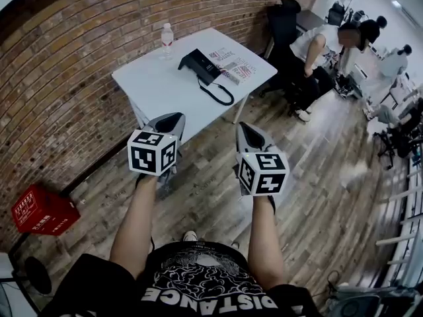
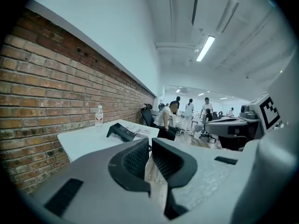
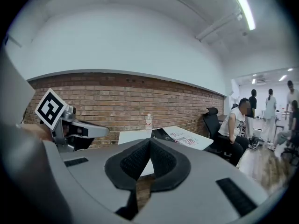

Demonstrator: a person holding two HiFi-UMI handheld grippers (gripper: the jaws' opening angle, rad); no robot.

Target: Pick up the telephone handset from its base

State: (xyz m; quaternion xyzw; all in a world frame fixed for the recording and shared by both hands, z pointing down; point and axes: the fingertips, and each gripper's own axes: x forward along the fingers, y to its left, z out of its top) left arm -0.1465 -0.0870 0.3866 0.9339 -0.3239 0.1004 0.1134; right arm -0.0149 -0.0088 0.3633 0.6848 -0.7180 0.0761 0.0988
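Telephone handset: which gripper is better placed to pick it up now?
Probably left: the left gripper is by the table edge, nearer the telephone handset; the right gripper is farther back. Both shut.

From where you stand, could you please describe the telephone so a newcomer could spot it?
Find the white table by the brick wall. The telephone lies between a water bottle and printed papers. It alone is black, trailing a cord.

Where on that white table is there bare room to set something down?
The left half of the table, from the bottle to the near edge, is bare. The right end is crowded: phone, cord, papers.
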